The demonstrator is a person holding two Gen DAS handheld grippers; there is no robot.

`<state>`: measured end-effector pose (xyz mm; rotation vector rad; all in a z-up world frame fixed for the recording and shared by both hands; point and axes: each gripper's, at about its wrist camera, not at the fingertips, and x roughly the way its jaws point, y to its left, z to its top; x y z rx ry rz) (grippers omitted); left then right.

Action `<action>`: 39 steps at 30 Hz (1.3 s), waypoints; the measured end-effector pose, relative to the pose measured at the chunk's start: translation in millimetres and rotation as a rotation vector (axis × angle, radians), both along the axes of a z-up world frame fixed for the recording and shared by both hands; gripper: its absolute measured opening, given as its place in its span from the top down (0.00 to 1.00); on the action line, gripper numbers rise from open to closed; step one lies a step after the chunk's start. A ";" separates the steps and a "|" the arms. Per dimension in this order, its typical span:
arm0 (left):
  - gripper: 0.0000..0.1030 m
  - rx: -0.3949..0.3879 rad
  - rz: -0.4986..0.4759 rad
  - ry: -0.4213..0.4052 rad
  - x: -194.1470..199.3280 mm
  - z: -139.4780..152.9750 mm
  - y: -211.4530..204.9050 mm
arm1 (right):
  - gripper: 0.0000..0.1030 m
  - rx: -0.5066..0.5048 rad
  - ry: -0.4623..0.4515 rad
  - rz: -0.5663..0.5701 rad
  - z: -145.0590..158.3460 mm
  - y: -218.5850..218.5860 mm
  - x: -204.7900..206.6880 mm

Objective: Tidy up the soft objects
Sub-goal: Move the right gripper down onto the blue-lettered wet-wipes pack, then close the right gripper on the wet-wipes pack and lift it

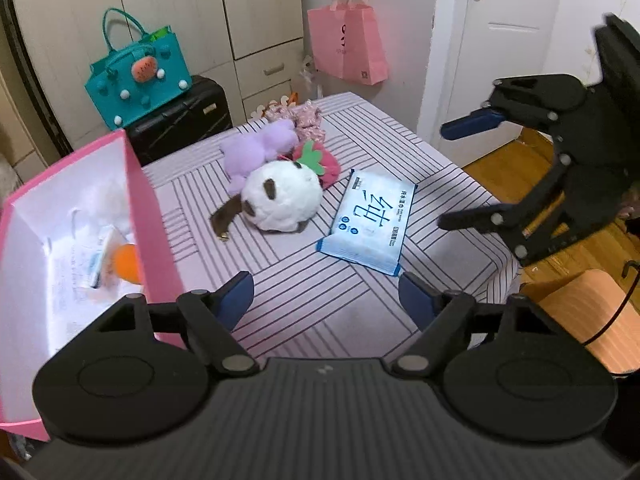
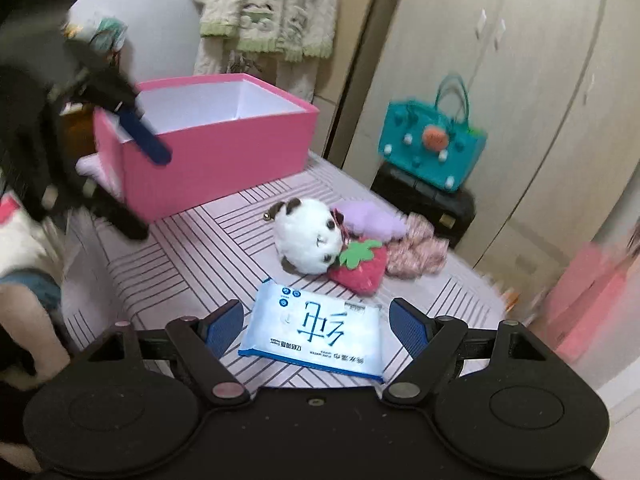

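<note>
On the striped table lie a panda plush (image 1: pixel 280 196) (image 2: pixel 308 240), a purple plush (image 1: pixel 256 148) (image 2: pixel 372 218), a strawberry plush (image 1: pixel 324 164) (image 2: pixel 360 268), a floral fabric piece (image 1: pixel 304 118) (image 2: pixel 416 252) and a blue-white wipes pack (image 1: pixel 368 220) (image 2: pixel 316 332). A pink box (image 1: pixel 144 208) (image 2: pixel 216 160) stands on the left; it holds an orange item (image 1: pixel 128 262) and white things. My left gripper (image 1: pixel 326 296) (image 2: pixel 152 195) hangs open beside the box, holding nothing. My right gripper (image 2: pixel 316 316) (image 1: pixel 448 178) is open above the wipes pack, pads clear of it.
A teal felt bag (image 1: pixel 136 72) (image 2: pixel 432 144) sits on a black suitcase (image 1: pixel 188 116) behind the table. A pink paper bag (image 1: pixel 348 44) hangs by the white door (image 1: pixel 500 40). A cardboard box (image 1: pixel 580 312) stands on the floor past the table's right edge. Wardrobes line the back.
</note>
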<state>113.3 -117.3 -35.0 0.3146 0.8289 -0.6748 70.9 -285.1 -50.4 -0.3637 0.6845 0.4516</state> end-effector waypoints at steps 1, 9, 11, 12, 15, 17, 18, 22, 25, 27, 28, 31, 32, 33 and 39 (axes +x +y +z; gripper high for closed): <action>0.23 -0.011 0.009 0.011 3.2 -4.2 -2.4 | 0.19 0.025 0.026 -0.010 -2.7 -4.9 7.5; 0.34 -0.114 0.087 0.041 23.4 -43.7 -15.3 | 0.24 0.160 0.140 -0.087 -41.6 -34.4 47.5; 0.38 -0.110 0.151 0.037 30.8 -52.0 -20.0 | 0.29 0.189 0.160 -0.114 -51.9 -42.0 57.1; 0.40 -0.113 0.159 0.050 36.0 -54.8 -21.5 | 0.31 0.206 0.171 -0.120 -55.9 -45.1 61.4; 0.42 -0.172 0.199 0.096 48.6 -59.7 -18.8 | 0.34 0.291 0.204 -0.104 -62.8 -55.7 71.3; 0.45 -0.190 0.205 0.109 49.7 -63.8 -21.3 | 0.35 0.300 0.201 -0.111 -65.5 -58.2 74.7; 0.47 -0.193 0.208 0.115 49.4 -67.1 -24.3 | 0.35 0.298 0.204 -0.117 -67.9 -59.1 76.6; 0.63 -0.227 0.207 0.179 46.8 -80.1 -33.9 | 0.37 0.304 0.237 -0.137 -77.6 -63.0 84.3; 0.67 -0.296 0.240 0.247 50.0 -89.8 -32.6 | 0.37 0.318 0.278 -0.144 -85.5 -68.5 87.8; 0.70 -0.302 0.269 0.266 50.5 -97.0 -33.0 | 0.38 0.356 0.294 -0.146 -88.4 -73.9 87.1; 0.72 -0.318 0.278 0.267 50.4 -99.2 -32.1 | 0.39 0.370 0.301 -0.148 -89.3 -76.2 86.6; 0.74 -0.369 0.303 0.300 53.2 -102.7 -28.7 | 0.51 0.390 0.321 -0.169 -88.2 -79.4 85.2; 0.74 -0.384 0.310 0.311 54.4 -104.2 -27.7 | 0.54 0.398 0.331 -0.168 -88.1 -79.6 84.5; 0.74 -0.395 0.316 0.315 54.8 -105.4 -27.6 | 0.56 0.401 0.336 -0.167 -88.5 -79.7 83.8; 0.75 -0.398 0.338 0.294 53.0 -104.9 -32.8 | 0.61 0.390 0.324 -0.139 -88.9 -74.6 71.0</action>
